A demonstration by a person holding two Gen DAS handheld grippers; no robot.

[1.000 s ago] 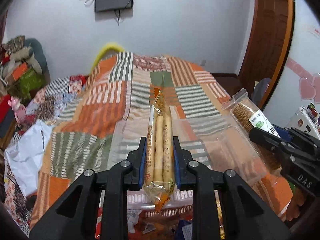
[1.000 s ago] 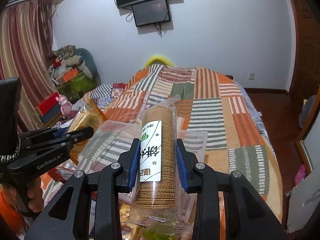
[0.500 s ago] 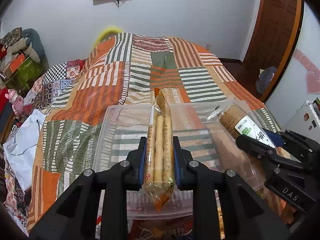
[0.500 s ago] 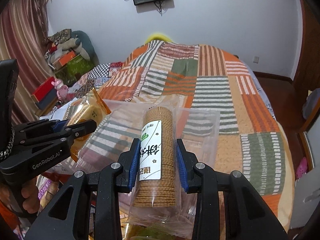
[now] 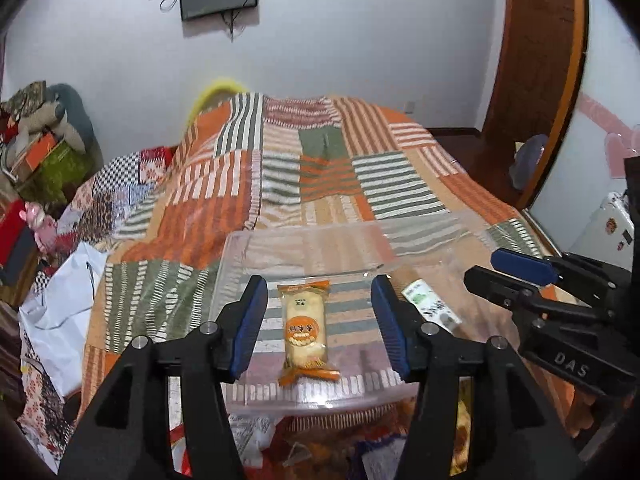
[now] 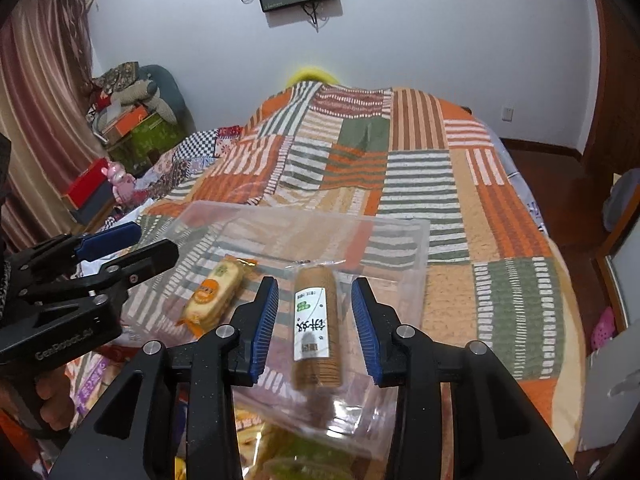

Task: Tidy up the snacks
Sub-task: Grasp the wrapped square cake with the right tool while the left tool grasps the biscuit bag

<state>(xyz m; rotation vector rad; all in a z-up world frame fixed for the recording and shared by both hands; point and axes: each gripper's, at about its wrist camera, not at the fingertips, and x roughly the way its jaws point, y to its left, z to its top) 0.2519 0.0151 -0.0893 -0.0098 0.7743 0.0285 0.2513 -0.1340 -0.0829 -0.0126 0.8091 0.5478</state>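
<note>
Patchwork bedspread [image 5: 304, 168] carries a clear tray [image 6: 416, 240] holding 2 snacks: biscuit roll [image 6: 316, 328] at 3 o'clock of orange packet [image 5: 306, 330]. Left gripper [image 5: 318, 320] and right gripper [image 6: 314, 324] gape wide, empty; best lifted straight up to avoid nudging either.

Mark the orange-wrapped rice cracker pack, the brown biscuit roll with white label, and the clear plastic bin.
orange-wrapped rice cracker pack [image 5: 305, 328], left wrist view, round logo.
brown biscuit roll with white label [image 6: 315, 324], right wrist view, label.
clear plastic bin [image 6: 416, 240], right wrist view, far right wall.
</note>
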